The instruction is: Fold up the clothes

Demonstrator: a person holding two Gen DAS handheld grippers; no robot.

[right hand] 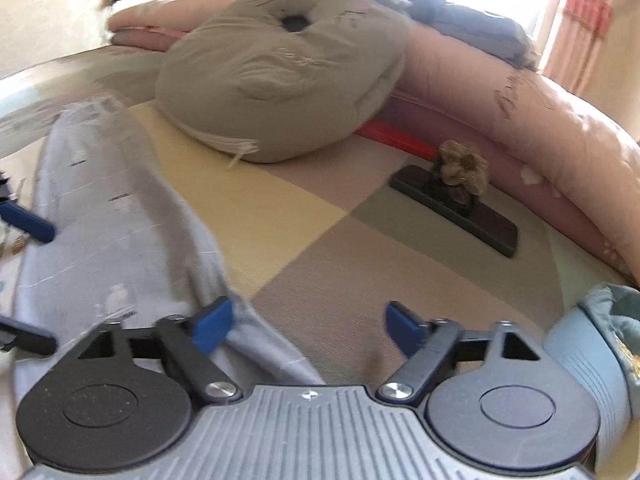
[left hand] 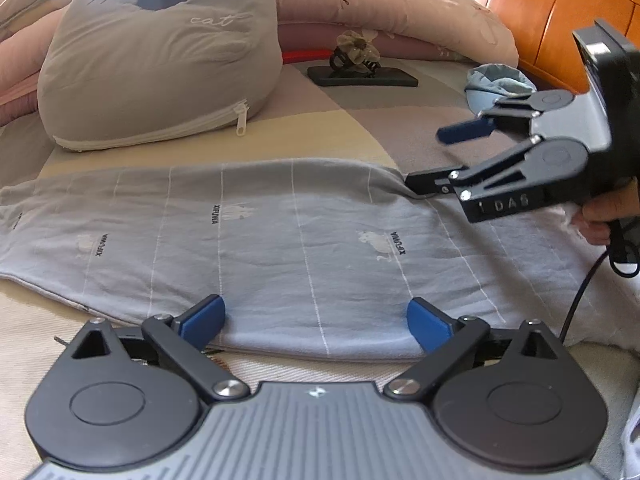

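A grey garment [left hand: 280, 240], striped in thin white lines and printed with small cats, lies stretched flat across the bed [left hand: 340, 128]. The left gripper [left hand: 316, 320] hovers at the cloth's near edge, jaws spread wide and empty. The right gripper [left hand: 428, 158], held in a hand [left hand: 600, 216], is also parted, its lower finger touching the garment's far edge. Beyond lie a grey cat pillow [left hand: 160, 64], a pink quilt [left hand: 400, 4], a dark phone [left hand: 362, 76] bearing a flower clip [left hand: 358, 46], and a blue cap [left hand: 496, 84] near the wooden headboard [left hand: 560, 8].
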